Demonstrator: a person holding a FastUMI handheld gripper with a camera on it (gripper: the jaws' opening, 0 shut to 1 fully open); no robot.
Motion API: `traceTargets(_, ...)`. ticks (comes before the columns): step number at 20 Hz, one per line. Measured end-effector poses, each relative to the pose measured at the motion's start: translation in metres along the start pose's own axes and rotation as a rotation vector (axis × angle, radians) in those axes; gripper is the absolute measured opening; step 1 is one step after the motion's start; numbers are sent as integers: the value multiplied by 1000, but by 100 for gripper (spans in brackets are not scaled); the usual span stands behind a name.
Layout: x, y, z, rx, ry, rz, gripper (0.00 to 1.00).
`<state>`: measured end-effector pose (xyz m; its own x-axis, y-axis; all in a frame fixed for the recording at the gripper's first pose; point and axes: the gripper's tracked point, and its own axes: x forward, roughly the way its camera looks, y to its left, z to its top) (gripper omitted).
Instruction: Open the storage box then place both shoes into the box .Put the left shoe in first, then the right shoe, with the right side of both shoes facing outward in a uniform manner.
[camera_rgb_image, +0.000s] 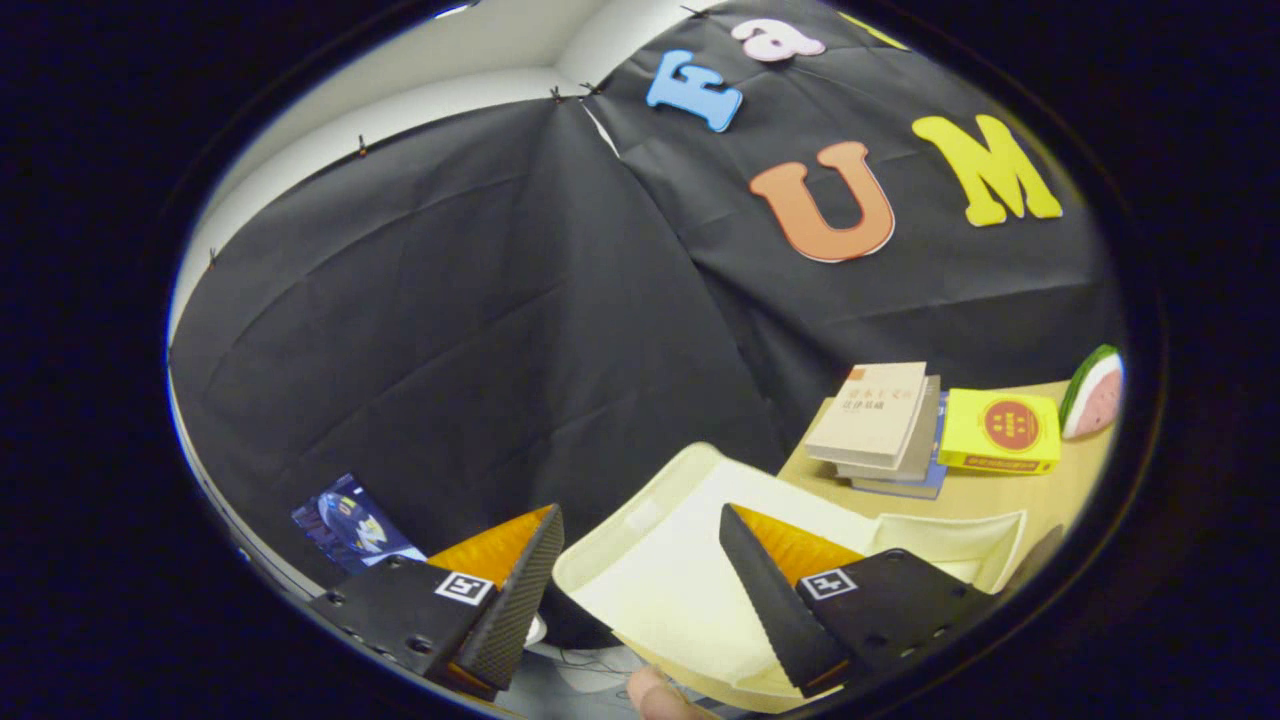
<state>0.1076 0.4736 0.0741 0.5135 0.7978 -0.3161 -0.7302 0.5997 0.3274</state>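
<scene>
The cream storage box (660, 590) lies just ahead of my fingers, and its lid (690, 500) is a broad flat panel tilted up across the gap between them. My gripper (638, 520) is open, with one finger on each side of that panel and neither pressing on it. A person's fingertip (650, 695) shows under the box's near edge, between the bases of my fingers. The box's inside is hidden behind the panel.
On the wooden table (1000, 495) beyond the right finger are a stack of books (880, 420), a yellow carton (1000, 430) and a watermelon-slice toy (1095, 390). A blue printed packet (350, 525) lies beyond the left finger, against the booth's black cloth wall.
</scene>
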Motion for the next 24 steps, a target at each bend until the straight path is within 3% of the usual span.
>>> traceTargets(4, -27, -20, -9, -90, -6, -92, 95)
traceTargets(7, -54, -67, -13, -165, -17, -253, 96)
traceTargets(11, -96, -134, -26, -204, -15, -409, 96)
traceTargets(19, -189, -287, -73, -71, 39, -641, 95)
traceTargets(24, -227, -380, -136, -4, 168, -775, 95)
